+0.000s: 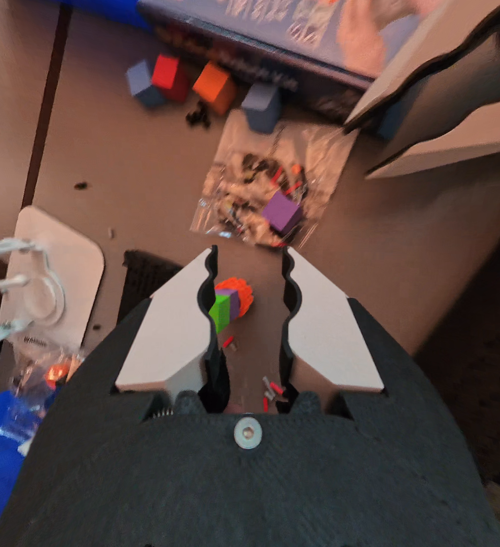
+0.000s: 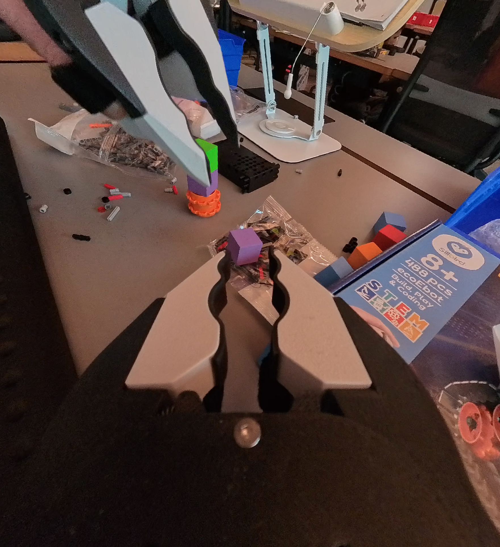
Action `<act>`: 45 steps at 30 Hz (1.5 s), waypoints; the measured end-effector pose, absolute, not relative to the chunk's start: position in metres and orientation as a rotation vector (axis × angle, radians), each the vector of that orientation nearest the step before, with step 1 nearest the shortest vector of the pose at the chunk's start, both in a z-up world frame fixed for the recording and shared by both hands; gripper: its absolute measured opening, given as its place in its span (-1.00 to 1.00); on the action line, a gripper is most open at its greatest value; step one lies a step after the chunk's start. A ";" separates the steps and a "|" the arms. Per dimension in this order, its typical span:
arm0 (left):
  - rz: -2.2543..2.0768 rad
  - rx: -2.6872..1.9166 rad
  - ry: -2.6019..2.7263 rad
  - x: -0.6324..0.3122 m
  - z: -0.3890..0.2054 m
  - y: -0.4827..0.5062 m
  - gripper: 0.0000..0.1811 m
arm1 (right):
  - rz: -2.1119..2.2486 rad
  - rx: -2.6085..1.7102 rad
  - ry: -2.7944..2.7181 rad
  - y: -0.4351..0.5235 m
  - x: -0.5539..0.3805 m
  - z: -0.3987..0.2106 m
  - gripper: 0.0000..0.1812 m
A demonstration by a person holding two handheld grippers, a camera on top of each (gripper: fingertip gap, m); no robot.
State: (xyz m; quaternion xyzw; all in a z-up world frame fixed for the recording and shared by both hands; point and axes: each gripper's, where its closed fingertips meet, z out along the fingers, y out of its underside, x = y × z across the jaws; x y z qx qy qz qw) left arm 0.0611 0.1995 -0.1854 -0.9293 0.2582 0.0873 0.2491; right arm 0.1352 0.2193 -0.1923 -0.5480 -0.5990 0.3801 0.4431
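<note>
Left gripper [image 1: 248, 251] hangs over the little stack, jaws apart with a clear gap and nothing clamped. In the left wrist view the green cube [image 1: 220, 312] sits hard against the inner face of the left-hand finger, below the tips, with the other finger well clear of it. Under it are a purple cube [image 1: 233, 302] and an orange toothed wheel [image 1: 244, 296], so the stack's long axis runs straight up toward the jaws. From the right wrist view the left gripper [image 2: 222, 165] straddles the stack's upper part, one white finger crossing in front of the green cube [image 2: 210, 154].

Right gripper [image 2: 248, 254] is open too, a narrower gap, holding nothing. A loose purple cube [image 2: 244, 245] lies just ahead of its tips, centred between them, resting on a clear bag of small parts [image 2: 284, 236]. Whether the tips touch it I cannot tell.

Off to the right of those jaws: blue, red and orange blocks [image 2: 364, 254] against a printed box [image 2: 420, 296]. The grey-brown table [image 2: 142, 266] is littered with tiny pegs; beyond the stack sit a black perforated block [image 2: 251, 171] and a white stand [image 2: 296, 139].
</note>
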 end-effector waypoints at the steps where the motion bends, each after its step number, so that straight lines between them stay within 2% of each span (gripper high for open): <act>1: 0.225 -2.527 0.749 0.071 -0.190 0.204 -0.53 | 0.942 -1.361 -1.483 0.220 0.135 -0.192 -0.74; 8: 0.326 -2.637 1.005 0.085 -0.241 0.216 -0.57 | 0.939 -1.371 -1.483 0.222 0.135 -0.194 -0.73; 15: 0.335 -2.645 1.010 0.079 -0.250 0.224 -0.66 | 0.944 -1.368 -1.482 0.221 0.135 -0.193 -0.74; 20: 0.367 -2.630 0.942 0.070 -0.233 0.221 -0.67 | 0.947 -1.367 -1.480 0.221 0.136 -0.192 -0.73; 29: 0.463 -2.644 0.663 0.012 -0.161 0.182 -0.67 | 0.948 -1.362 -1.484 0.220 0.135 -0.192 -0.73; 45: 0.498 -2.706 0.614 -0.006 -0.180 0.171 -0.65 | 0.949 -1.365 -1.488 0.219 0.135 -0.193 -0.73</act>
